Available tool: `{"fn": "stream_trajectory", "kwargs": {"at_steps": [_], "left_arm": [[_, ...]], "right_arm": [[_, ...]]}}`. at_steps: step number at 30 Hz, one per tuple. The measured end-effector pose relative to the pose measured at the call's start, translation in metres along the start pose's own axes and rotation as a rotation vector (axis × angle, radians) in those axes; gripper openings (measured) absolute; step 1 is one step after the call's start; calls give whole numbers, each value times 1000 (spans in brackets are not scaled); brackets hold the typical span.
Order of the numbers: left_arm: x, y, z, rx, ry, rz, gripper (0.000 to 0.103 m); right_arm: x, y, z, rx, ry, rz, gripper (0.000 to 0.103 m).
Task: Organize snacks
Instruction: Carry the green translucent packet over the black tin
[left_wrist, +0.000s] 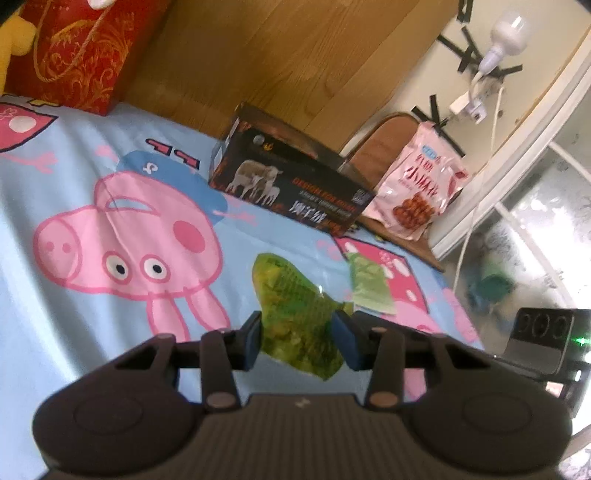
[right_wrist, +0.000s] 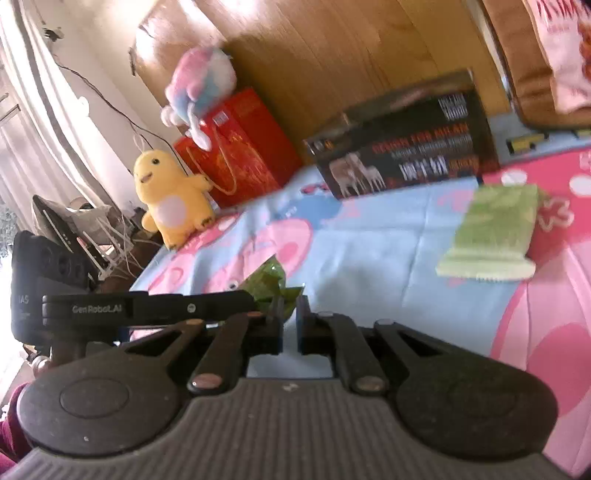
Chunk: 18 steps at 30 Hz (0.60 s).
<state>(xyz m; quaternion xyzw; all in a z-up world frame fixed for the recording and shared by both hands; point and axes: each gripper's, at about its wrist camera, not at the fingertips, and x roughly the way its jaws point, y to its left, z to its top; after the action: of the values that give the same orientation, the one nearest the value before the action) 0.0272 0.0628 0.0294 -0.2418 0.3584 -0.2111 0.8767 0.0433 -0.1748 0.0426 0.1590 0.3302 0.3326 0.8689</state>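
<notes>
The left gripper (left_wrist: 297, 334) is pinching a dark green snack bag (left_wrist: 295, 314) between its two fingers; the bag is bulging up ahead of the pads and hanging a little below them, over the cartoon sheet (left_wrist: 74, 177). Just ahead and to the right of the left fingers, a pale green packet (left_wrist: 369, 288) is lying flat on the sheet. Farther ahead, a black box (left_wrist: 295, 184) is sitting by the wooden headboard (left_wrist: 295, 55), and to its right a pink bag (left_wrist: 421, 192) is leaning on a brown chair (left_wrist: 388, 136).

The right gripper (right_wrist: 290, 314) is showing its fingers pressed nearly together, nipping a corner of the same dark green bag, which is sticking up just left of and ahead of the tips. The left gripper's body is lying across to the left of the right fingers. The pale packet is resting ahead and right of them.

Both grippers are pointing forward and tilting down toward the sheet. A yellow plush (right_wrist: 170, 195) and red bag (right_wrist: 240, 147) are standing far ahead on the left.
</notes>
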Motion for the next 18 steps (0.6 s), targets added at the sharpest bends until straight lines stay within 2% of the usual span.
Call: {"fn": "stream_trajectory", "kwargs": {"at_steps": [5,11,18], "left_arm": [[-6,-6,0,2,-4,-21,38],[8,-18,15,36,21,-13,38],[47,-54,83,155,13,1,40]], "right_arm": [[-10,9,-5,-16,-27,-2,9],[-16,3,-1,-5,-51,-14,9],[-17,-15,41,-42,-140,-54,9]]}}
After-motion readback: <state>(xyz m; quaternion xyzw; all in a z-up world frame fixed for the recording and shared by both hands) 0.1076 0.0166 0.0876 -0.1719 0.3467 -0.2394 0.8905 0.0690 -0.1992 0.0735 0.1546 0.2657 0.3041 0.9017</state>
